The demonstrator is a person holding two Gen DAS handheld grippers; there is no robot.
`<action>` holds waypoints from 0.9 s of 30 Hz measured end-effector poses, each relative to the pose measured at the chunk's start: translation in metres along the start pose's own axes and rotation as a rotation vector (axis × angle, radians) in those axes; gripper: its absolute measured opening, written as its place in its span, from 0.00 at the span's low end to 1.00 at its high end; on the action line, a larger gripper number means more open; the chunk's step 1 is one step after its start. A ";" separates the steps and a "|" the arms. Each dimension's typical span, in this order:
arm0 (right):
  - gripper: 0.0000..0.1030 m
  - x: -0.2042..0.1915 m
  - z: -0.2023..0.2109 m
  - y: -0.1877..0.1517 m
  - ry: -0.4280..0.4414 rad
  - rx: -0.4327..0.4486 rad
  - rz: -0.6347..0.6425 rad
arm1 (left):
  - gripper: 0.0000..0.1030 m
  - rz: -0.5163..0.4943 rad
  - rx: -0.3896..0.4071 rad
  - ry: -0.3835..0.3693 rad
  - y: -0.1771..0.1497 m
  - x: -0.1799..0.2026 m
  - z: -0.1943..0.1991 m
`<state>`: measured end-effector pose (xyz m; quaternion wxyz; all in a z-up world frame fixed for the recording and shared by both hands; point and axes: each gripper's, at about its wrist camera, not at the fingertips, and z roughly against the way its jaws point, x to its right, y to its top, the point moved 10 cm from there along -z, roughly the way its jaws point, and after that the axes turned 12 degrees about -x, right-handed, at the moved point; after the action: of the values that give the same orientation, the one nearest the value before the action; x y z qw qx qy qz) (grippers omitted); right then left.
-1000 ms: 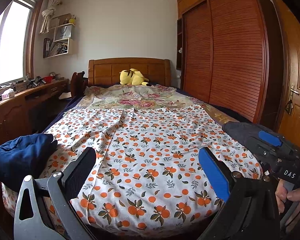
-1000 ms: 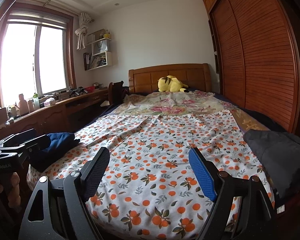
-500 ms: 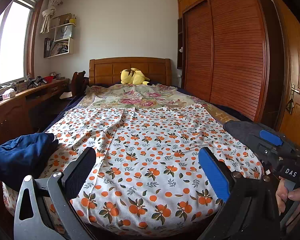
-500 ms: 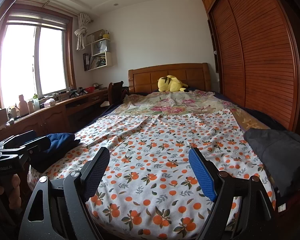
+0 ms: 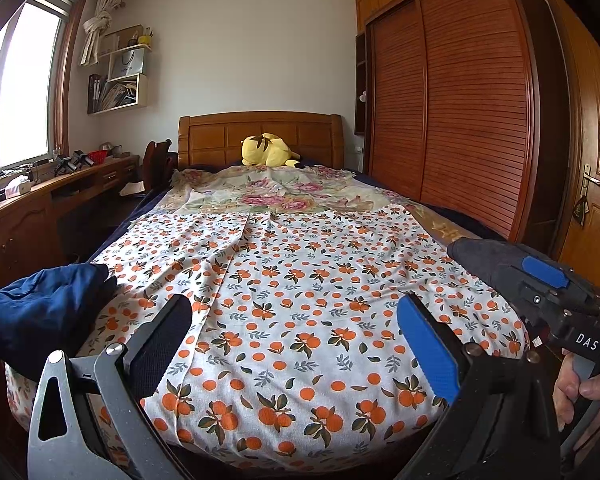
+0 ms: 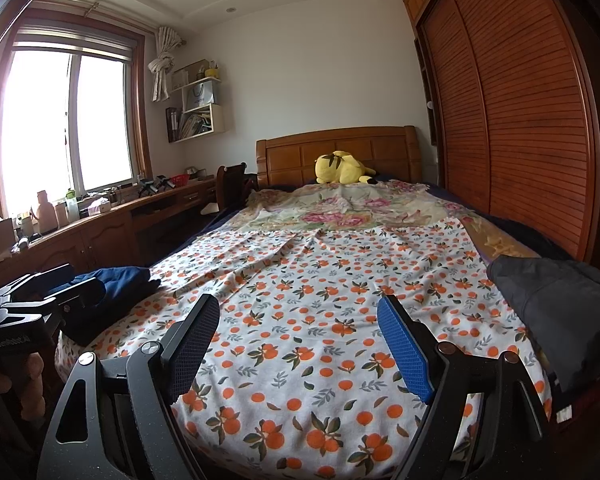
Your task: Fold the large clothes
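A large white cloth printed with oranges and green leaves [image 5: 300, 300] lies spread flat over the near half of a bed with a carved wooden headboard [image 5: 260, 136], its near edge hanging over the foot of the mattress; a long crease runs up its left part. Beyond it a pale floral-patterned sheet [image 5: 276, 188] covers the far half of the bed, and a yellow plush toy [image 5: 266, 150] rests against the headboard.

The left gripper [image 5: 292, 344] hovers above the near edge of the orange-print cloth with its jaws spread wide, one black pad on the left and one blue pad on the right, nothing between them and neither pad touching the fabric. The right gripper [image 6: 298, 344] hangs likewise over the same edge, jaws wide apart and gripping nothing; in the left wrist view its black body shows at the right, held by a hand [image 5: 580, 392].

A crumpled dark blue garment [image 5: 40, 312] lies at the left near corner of the bed, partly on the cloth. A dark grey garment [image 6: 556, 300] lies at the right near corner. A tall slatted wooden wardrobe [image 5: 452, 112] stands along the right side, and a wooden desk [image 6: 100, 232] runs under the window [image 6: 68, 120] on the left
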<state>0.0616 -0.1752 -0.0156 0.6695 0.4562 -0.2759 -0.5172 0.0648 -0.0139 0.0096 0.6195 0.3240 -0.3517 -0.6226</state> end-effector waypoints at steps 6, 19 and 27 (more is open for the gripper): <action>0.80 0.001 0.000 0.000 0.001 -0.002 0.001 | 0.99 0.001 -0.002 0.002 -0.004 -0.002 -0.001; 0.80 -0.001 -0.001 0.000 -0.002 -0.005 -0.001 | 0.99 0.002 -0.007 0.001 -0.005 -0.004 -0.002; 0.80 -0.004 -0.003 0.001 0.000 -0.006 -0.002 | 0.99 0.002 -0.010 0.001 -0.010 -0.006 -0.002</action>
<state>0.0630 -0.1705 -0.0157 0.6705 0.4542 -0.2740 -0.5187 0.0612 -0.0081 -0.0005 0.6217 0.3208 -0.3488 -0.6236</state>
